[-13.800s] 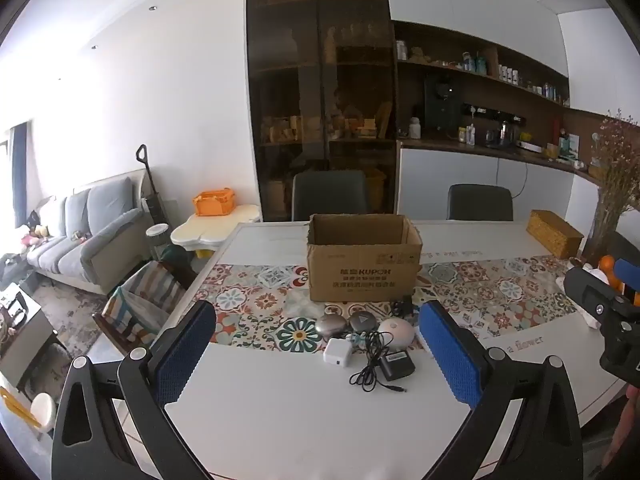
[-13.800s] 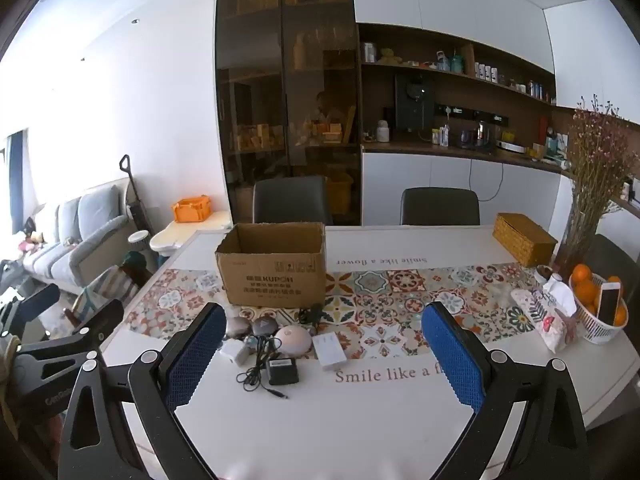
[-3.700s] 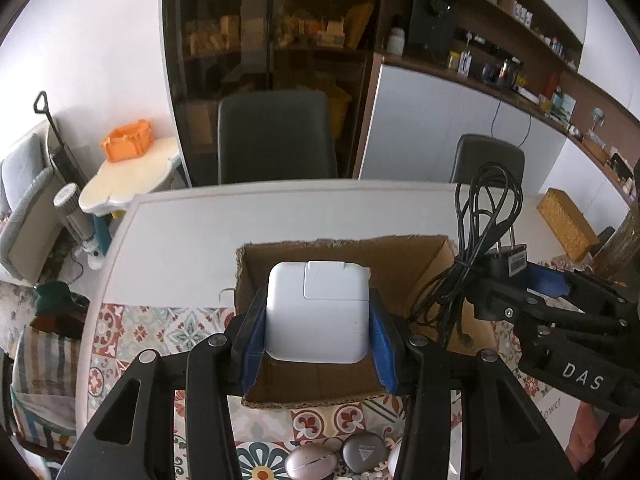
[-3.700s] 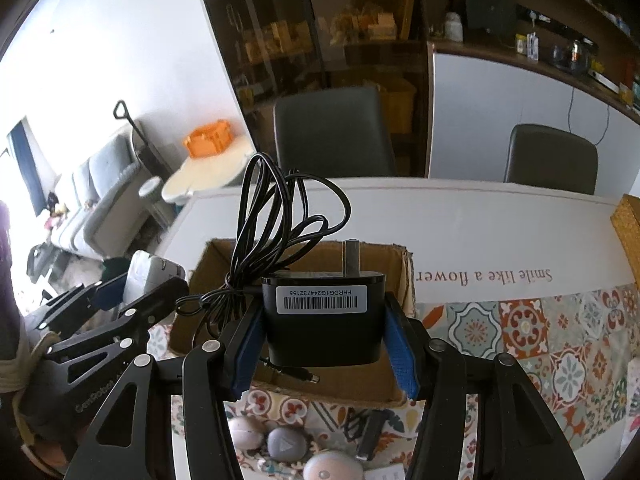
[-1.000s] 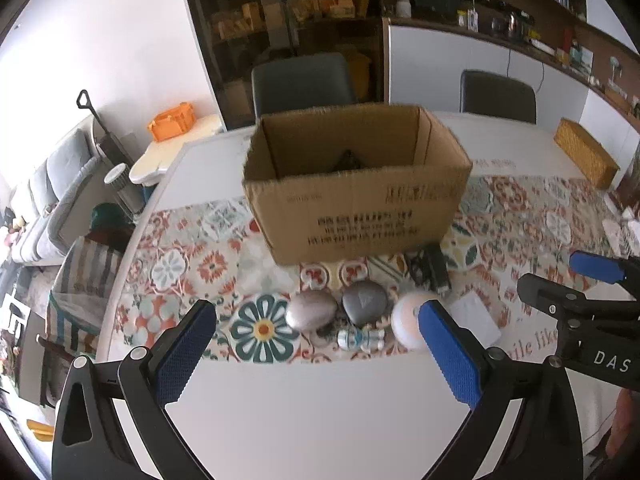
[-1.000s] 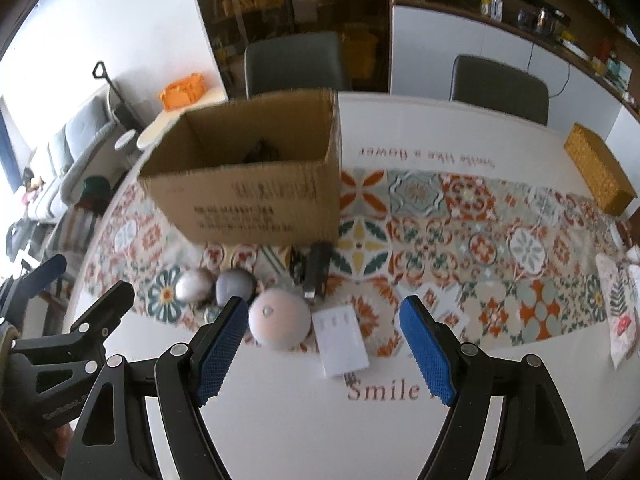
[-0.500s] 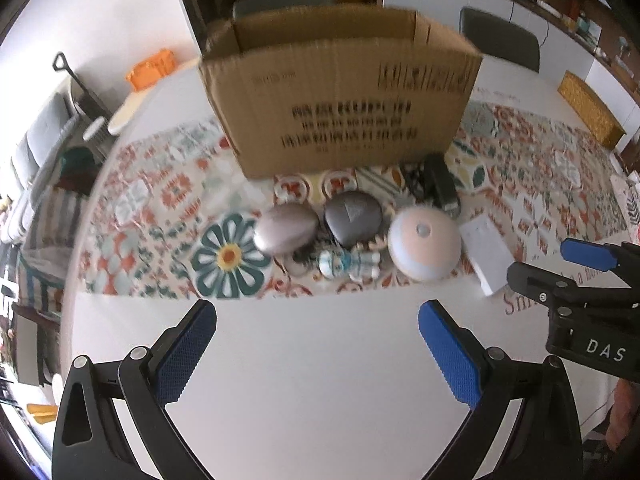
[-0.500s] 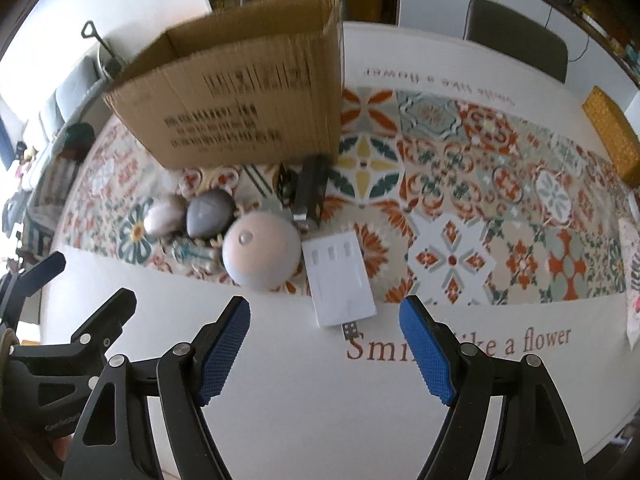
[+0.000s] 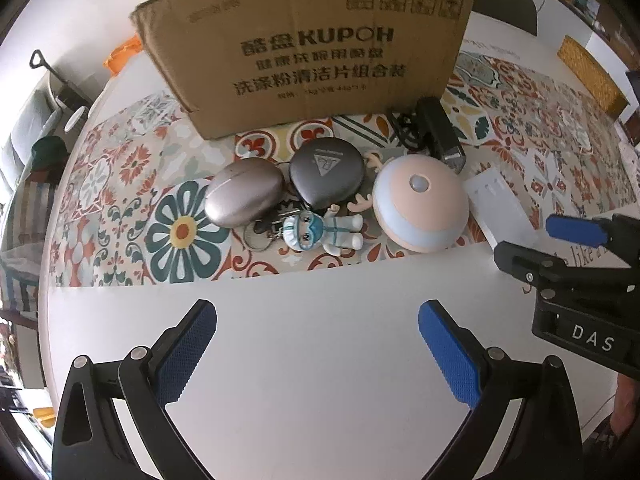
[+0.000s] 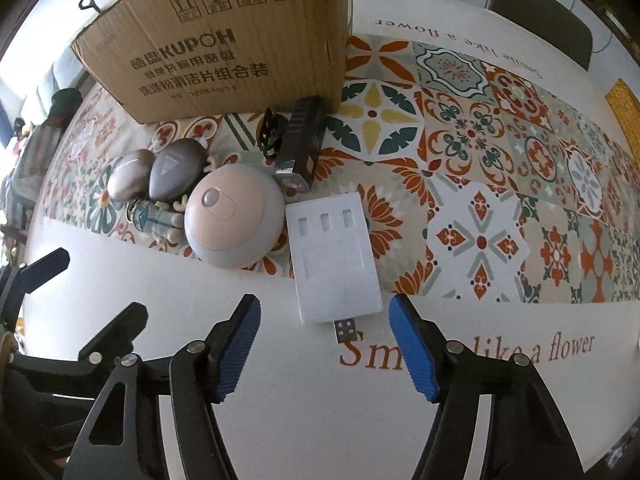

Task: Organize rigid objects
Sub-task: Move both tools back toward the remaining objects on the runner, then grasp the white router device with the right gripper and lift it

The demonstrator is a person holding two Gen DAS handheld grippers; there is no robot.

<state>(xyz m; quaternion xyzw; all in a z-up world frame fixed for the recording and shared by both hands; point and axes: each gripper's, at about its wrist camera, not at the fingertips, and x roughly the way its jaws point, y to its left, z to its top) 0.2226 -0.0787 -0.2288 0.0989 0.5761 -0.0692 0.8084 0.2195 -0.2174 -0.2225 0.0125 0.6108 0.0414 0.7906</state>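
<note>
A cardboard box (image 9: pixel 308 48) (image 10: pixel 224 44) stands on the patterned runner. In front of it lie a silver oval case (image 9: pixel 244 197) (image 10: pixel 130 180), a dark grey case (image 9: pixel 326 178) (image 10: pixel 176 169), a small figure keychain (image 9: pixel 320 232), a pink round lamp (image 9: pixel 420 204) (image 10: pixel 232 220), a black device with a cord (image 9: pixel 438 132) (image 10: pixel 300 144) and a white USB hub (image 10: pixel 334 258) (image 9: pixel 500 208). My left gripper (image 9: pixel 318 354) hangs open over bare table, short of the keychain. My right gripper (image 10: pixel 324 354) is open, its jaws closing, just short of the hub's USB plug; nothing is between them.
The white table (image 9: pixel 320 320) carries printed lettering (image 10: pixel 468 350). A woven box (image 9: pixel 588 70) sits at the far right. Chairs (image 10: pixel 540 20) stand behind the table. The right gripper's body (image 9: pixel 576 280) shows in the left wrist view, beside the hub.
Both grippers have sunk toward the table, so the objects look larger. The right gripper's jaws have narrowed. Nothing on the table has moved.
</note>
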